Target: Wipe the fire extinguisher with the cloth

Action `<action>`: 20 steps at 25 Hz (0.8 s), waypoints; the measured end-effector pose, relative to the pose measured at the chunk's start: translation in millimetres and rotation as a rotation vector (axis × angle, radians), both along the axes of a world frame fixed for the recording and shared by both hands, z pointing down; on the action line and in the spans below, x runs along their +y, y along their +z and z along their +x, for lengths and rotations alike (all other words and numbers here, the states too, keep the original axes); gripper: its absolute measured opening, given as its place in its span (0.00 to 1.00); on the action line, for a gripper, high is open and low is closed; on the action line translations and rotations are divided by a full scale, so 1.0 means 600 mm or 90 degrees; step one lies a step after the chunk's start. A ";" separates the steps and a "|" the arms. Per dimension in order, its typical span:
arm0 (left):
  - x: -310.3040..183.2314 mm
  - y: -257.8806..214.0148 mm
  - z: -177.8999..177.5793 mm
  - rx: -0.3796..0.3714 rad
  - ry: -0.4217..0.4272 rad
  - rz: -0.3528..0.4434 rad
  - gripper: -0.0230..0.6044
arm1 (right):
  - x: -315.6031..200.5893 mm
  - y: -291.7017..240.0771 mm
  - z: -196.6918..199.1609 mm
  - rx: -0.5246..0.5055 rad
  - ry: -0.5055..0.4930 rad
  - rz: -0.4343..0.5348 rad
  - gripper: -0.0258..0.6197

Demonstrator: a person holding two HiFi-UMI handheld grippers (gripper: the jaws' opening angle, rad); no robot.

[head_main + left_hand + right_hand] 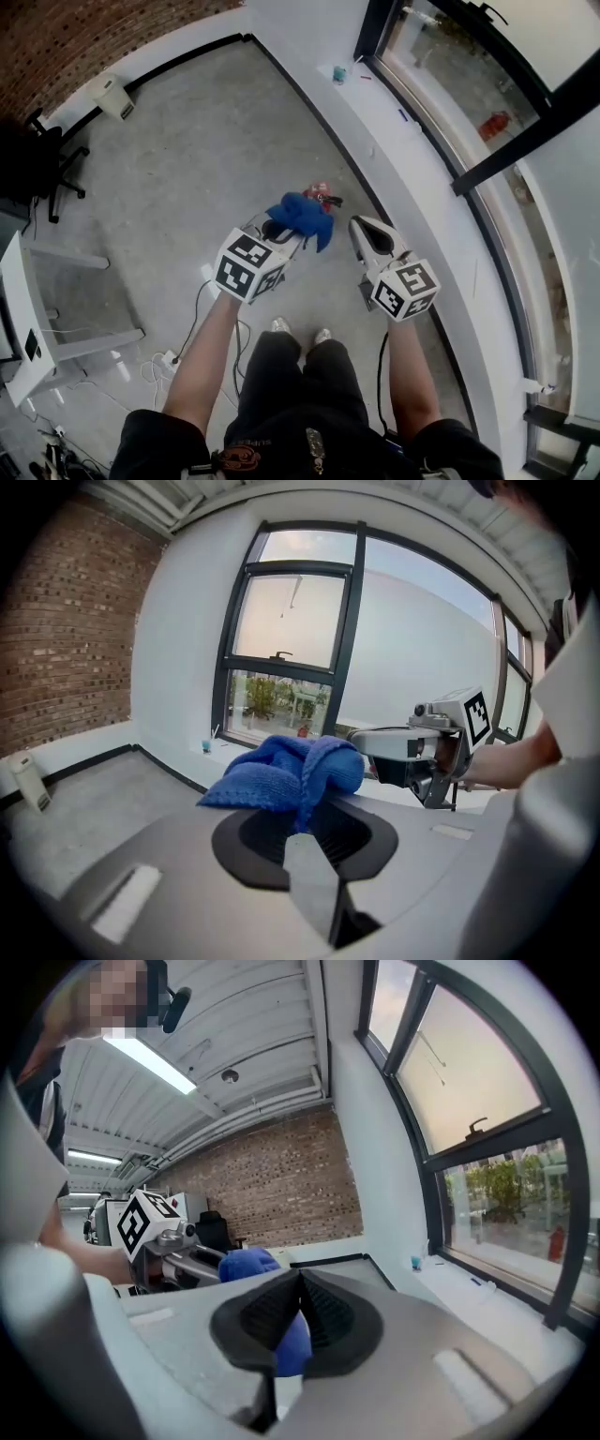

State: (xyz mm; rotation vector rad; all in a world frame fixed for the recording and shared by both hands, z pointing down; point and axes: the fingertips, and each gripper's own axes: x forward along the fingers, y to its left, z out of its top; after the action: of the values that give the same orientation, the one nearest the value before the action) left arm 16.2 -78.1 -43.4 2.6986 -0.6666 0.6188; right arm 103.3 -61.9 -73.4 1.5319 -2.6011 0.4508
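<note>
My left gripper (281,231) (305,822) is shut on a bunched blue cloth (302,215) (289,773), held up at about waist height with one corner hanging down. Just past the cloth, a red fire extinguisher (319,190) with a black handle stands on the floor, mostly hidden behind it. My right gripper (361,231) (300,1288) is shut and holds nothing, level with the left and a little apart from the cloth. In the right gripper view the cloth (246,1263) shows beyond the jaws, still in the left gripper (187,1258). The left gripper view shows the right gripper (412,749) beside the cloth.
A white window ledge (403,169) runs along the right with a small blue cup (338,73) on it. A black office chair (52,169) and a white box (112,95) stand at the far left. A white desk (23,309) and cables (169,361) lie near left.
</note>
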 end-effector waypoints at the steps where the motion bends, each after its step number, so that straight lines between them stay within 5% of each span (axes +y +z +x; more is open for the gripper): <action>1: 0.012 -0.014 0.002 0.004 -0.006 0.003 0.13 | 0.010 -0.015 0.005 0.003 -0.001 0.007 0.04; 12: 0.157 -0.121 0.059 0.049 -0.068 0.000 0.13 | 0.128 -0.140 0.055 -0.011 -0.039 0.067 0.04; 20: 0.219 -0.218 0.080 0.049 -0.100 0.070 0.13 | 0.188 -0.219 0.073 0.000 -0.050 0.121 0.04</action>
State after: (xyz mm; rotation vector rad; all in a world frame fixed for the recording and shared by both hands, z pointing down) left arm 64.2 53.6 -174.1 2.7192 -0.9047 0.4497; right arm 147.3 51.0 -204.6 1.4734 -2.7612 0.2026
